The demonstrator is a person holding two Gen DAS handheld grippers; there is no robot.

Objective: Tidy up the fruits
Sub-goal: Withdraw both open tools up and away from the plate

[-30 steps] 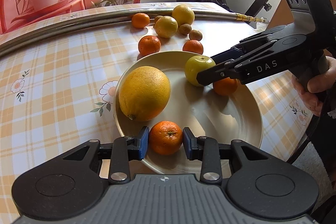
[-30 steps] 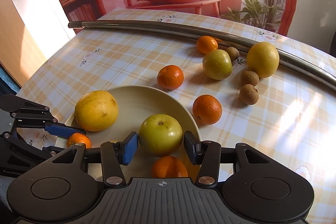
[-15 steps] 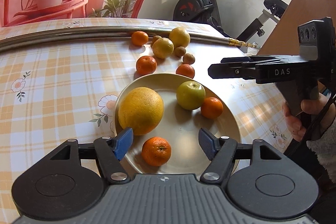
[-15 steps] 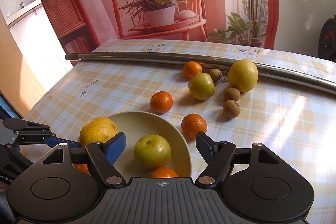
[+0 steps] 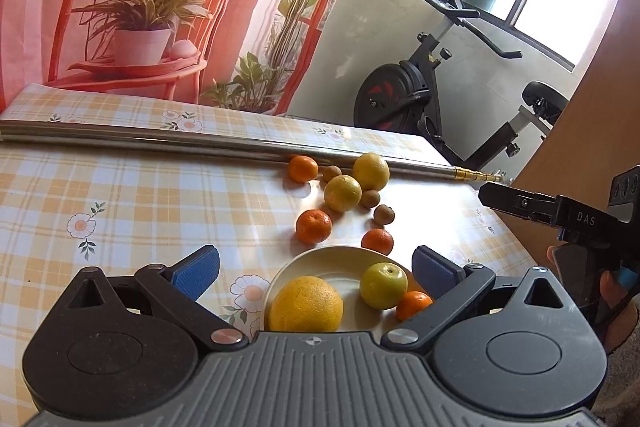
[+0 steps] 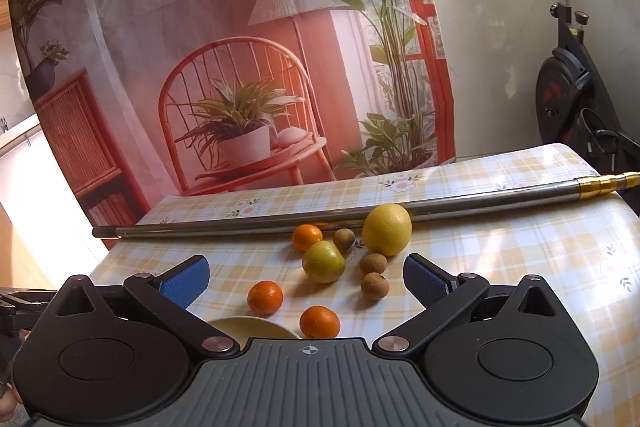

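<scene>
Left gripper [image 5: 314, 267] spread wide, holding nothing, above plate [image 5: 320, 261]. Right gripper [image 6: 306, 279] likewise spread, holding nothing. Loose fruits cluster near metal pole [image 6: 280, 223]; bare tabletop [image 5: 140, 203] leftward. Left view alone shows plate contents: grapefruit [image 5: 306, 304], green apple [image 5: 383, 285], tangerine [image 5: 413, 304]. Right view shows only plate rim.

Cream plate [image 5: 316, 259] w/ big orange [image 5: 306, 304], green apple [image 5: 383, 285], mandarin [image 5: 413, 304]; other fruits [image 5: 344, 193] loose beyond it.

Left gripper [image 5: 316, 269] and right gripper [image 6: 306, 277] both wide apart, empty, raised, level.
</scene>
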